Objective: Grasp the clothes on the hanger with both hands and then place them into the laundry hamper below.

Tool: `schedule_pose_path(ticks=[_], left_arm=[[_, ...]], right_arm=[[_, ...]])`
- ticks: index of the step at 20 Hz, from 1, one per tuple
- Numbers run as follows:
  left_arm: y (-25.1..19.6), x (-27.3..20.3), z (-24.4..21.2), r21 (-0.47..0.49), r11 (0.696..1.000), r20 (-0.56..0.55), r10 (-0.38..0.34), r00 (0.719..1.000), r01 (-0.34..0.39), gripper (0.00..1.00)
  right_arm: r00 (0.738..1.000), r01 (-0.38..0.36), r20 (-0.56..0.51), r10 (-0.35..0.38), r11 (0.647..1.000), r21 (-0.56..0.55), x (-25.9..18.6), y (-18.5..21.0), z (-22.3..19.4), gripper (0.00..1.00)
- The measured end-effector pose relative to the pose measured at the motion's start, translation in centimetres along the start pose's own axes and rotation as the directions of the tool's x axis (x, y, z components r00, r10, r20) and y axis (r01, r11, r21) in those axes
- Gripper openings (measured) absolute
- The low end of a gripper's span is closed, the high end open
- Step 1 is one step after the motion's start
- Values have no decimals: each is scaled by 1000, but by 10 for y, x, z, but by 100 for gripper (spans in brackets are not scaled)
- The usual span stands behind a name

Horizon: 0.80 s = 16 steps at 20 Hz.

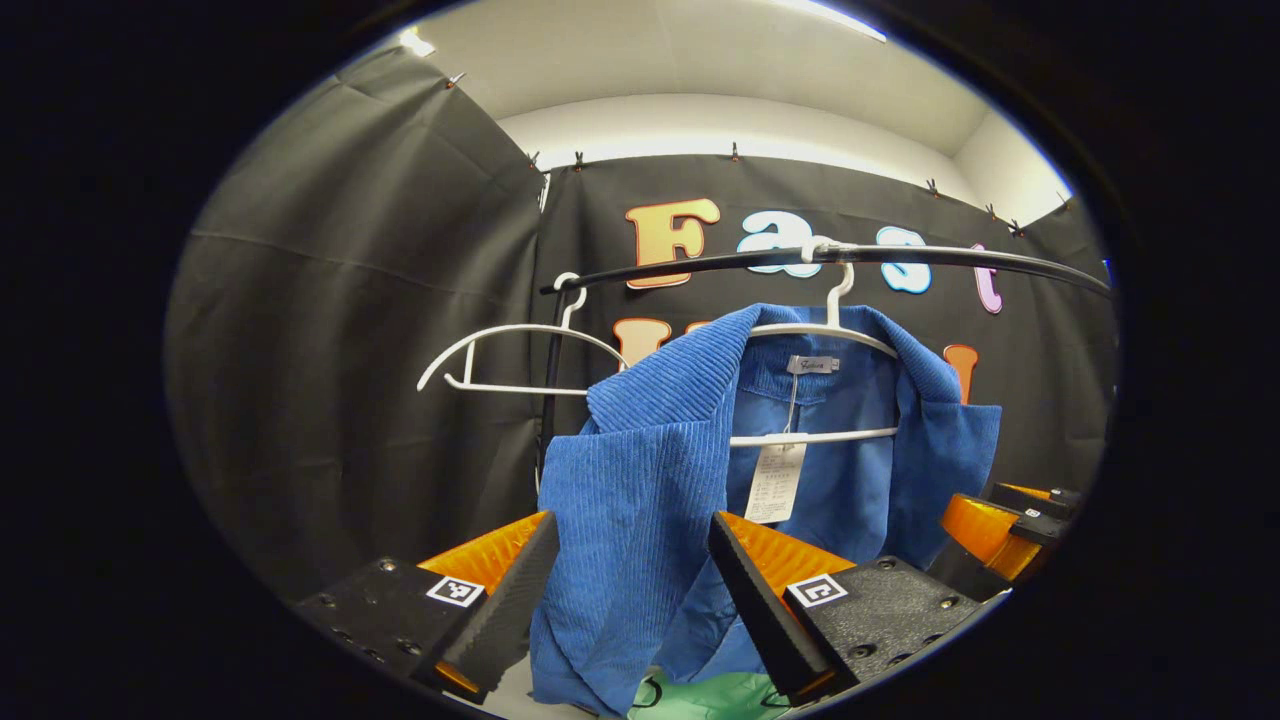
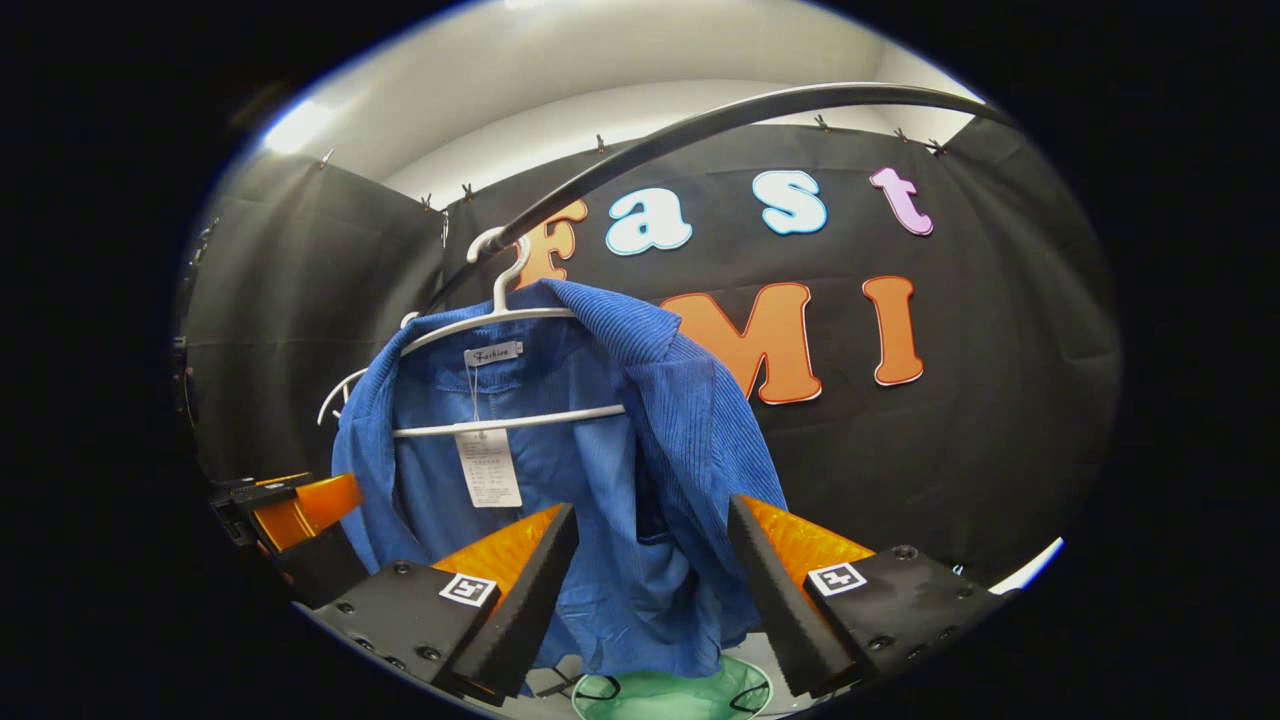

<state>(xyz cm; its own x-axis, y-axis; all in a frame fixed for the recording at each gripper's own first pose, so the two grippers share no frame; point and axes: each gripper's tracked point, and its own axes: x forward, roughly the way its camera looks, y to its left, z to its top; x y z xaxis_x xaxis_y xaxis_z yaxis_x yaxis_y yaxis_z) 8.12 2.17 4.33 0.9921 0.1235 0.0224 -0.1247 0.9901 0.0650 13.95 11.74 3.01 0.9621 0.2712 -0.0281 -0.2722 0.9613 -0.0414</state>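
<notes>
A blue corduroy jacket [image 1: 650, 470] hangs open on a white hanger [image 1: 835, 330] from a black rail [image 1: 900, 255]. A paper tag [image 1: 775, 480] dangles from its collar. My left gripper [image 1: 632, 530] is open, and one front panel of the jacket hangs in the gap between its fingers. In the right gripper view the same jacket [image 2: 680, 440] hangs from its hanger [image 2: 500, 315], and my right gripper [image 2: 652, 515] is open around the other front panel. Below the hem lies the green laundry hamper [image 2: 670, 695], also seen in the left gripper view as the hamper [image 1: 710, 695].
An empty white hanger [image 1: 520, 335] hangs on the rail left of the jacket. The right gripper [image 1: 1010, 530] shows at the jacket's far side in the left gripper view, and the left gripper [image 2: 290, 515] likewise in the right gripper view. Black cloth walls close in behind.
</notes>
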Motion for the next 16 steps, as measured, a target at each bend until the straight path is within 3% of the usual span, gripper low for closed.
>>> schedule_pose_path(ticks=[9, 10, 13, 16], left_arm=[[-4, 20, -1, 20, 1000, -1, 16, 1000, -16, 92], [-4, 22, -2, 18, 1000, -6, 18, 1000, -18, 92], [-2, 27, -5, 0, 1000, -12, 19, 1000, -19, 92], [0, 31, -7, 10, 1000, -17, 23, 1000, -22, 87]], right_arm=[[999, 25, -34, -25, 1000, 14, 56, -17, -15, 98], [999, 21, -38, -20, 1000, 16, 62, -18, -16, 89], [998, 2, -56, 0, 999, 33, 77, -24, -21, 89], [996, -13, -84, 21, 996, 89, 91, -32, -28, 65]])
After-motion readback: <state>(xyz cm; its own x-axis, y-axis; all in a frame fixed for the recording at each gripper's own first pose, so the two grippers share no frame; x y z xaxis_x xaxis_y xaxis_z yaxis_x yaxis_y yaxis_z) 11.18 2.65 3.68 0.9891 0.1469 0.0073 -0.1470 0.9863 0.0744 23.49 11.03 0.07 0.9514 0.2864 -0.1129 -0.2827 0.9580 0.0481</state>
